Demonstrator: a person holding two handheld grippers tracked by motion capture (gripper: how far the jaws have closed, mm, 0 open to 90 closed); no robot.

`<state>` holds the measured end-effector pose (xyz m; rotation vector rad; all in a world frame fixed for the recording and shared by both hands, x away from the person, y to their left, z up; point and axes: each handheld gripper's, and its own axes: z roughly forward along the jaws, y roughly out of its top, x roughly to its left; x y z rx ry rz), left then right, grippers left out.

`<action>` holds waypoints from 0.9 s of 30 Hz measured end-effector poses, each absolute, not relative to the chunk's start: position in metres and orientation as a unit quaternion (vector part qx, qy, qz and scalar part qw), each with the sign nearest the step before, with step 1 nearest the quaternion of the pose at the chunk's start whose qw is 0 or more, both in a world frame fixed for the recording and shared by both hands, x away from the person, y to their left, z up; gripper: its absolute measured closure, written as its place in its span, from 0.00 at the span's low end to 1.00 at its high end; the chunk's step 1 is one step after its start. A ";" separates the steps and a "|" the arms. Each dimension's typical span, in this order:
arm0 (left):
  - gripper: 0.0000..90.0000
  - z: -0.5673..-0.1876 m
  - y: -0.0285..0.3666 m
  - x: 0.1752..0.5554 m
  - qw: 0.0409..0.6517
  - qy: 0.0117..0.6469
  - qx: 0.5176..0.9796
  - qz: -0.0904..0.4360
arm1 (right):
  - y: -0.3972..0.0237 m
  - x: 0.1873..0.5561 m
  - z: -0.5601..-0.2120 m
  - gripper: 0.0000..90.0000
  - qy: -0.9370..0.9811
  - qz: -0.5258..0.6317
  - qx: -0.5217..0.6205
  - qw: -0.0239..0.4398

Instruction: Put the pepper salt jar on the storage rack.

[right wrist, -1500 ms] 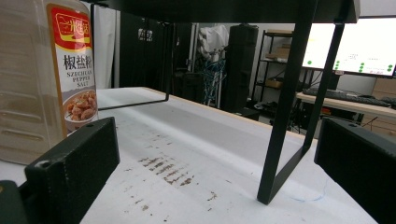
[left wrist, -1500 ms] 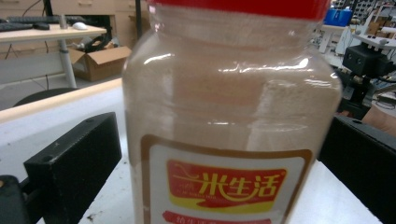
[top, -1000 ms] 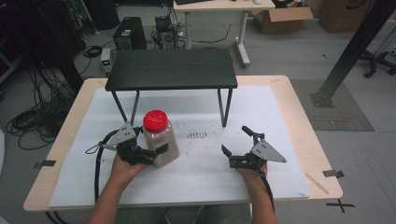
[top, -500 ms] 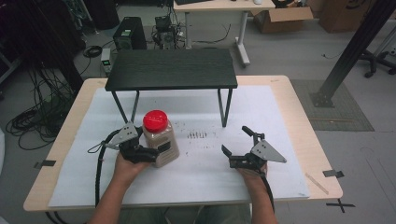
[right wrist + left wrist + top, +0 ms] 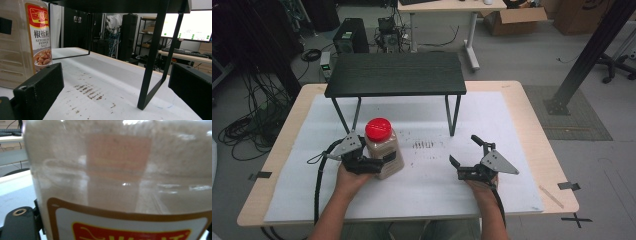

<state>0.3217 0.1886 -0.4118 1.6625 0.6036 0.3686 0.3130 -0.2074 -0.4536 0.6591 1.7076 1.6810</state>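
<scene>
A clear jar of pale pepper salt with a red lid stands upright on the white mat, left of centre. My left gripper reaches in from the jar's left side, its jaws around the lower body; they have just been closing and now press on the jar. In the left gripper view the jar sits right against the camera, with one black finger against its edge. My right gripper rests on the mat at the right, open and empty, and its own view looks past the jar.
A low black shelf on thin metal legs stands at the back of the mat; one leg rises close ahead of my right gripper. Brown specks mark the mat between the grippers. The wooden table edge lies to the right.
The left gripper's jaws have drawn in around the jar. Neither hand nor the jar has shifted.
</scene>
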 end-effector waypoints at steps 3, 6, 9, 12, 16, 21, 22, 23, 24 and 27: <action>0.17 -0.414 0.188 0.322 0.620 0.261 0.722 0.164 | -0.207 0.313 -0.454 0.00 0.650 0.640 0.251 0.322; 0.19 -0.416 0.189 0.323 0.621 0.262 0.720 0.165 | -0.207 0.313 -0.454 0.00 0.650 0.640 0.251 0.322; 0.21 -0.418 0.190 0.322 0.625 0.262 0.717 0.166 | -0.207 0.313 -0.454 0.00 0.651 0.640 0.251 0.322; 0.24 -0.418 0.191 0.322 0.629 0.261 0.713 0.166 | -0.207 0.313 -0.454 0.00 0.651 0.640 0.250 0.322; 0.25 -0.418 0.192 0.322 0.631 0.259 0.713 0.165 | -0.207 0.313 -0.454 0.00 0.651 0.641 0.250 0.322; 0.26 -0.417 0.193 0.321 0.631 0.257 0.713 0.166 | -0.207 0.313 -0.454 0.00 0.651 0.640 0.250 0.322; 0.26 -0.417 0.193 0.321 0.631 0.256 0.713 0.167 | -0.207 0.313 -0.454 0.00 0.651 0.641 0.250 0.322; 0.27 -0.417 0.193 0.321 0.630 0.255 0.714 0.168 | -0.207 0.313 -0.454 0.00 0.651 0.641 0.250 0.322; 0.27 -0.417 0.193 0.321 0.630 0.254 0.714 0.169 | -0.207 0.313 -0.454 0.00 0.651 0.641 0.250 0.322; 0.28 -0.416 0.193 0.319 0.631 0.245 0.716 0.167 | -0.207 0.313 -0.454 0.00 0.651 0.641 0.250 0.322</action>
